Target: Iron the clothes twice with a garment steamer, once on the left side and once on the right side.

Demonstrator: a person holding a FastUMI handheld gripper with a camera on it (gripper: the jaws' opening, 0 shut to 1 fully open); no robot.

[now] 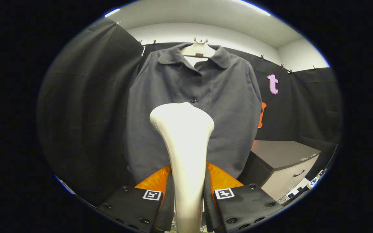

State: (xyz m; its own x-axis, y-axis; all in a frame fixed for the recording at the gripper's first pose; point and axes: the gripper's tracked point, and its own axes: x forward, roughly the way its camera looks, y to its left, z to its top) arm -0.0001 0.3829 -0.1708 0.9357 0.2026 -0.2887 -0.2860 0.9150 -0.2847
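Before hanging shirt (pixel 193 106): hand-held gripper (pixel 188 194) clamped on garment steamer (pixel 185 142) handle.

We're inside a makeshift recording booth rather than a lived-in home: black cloth (pixel 86 106) is clipped up as walls on the left and far side, with plain white room wall and ceiling strip lights (pixel 251 7) above. A dark shirt (pixel 193 113) hangs on a hanger (pixel 199 48) against the far cloth (staged as a laundry corner). A grey drawer cabinet (pixel 287 165) sits at right.
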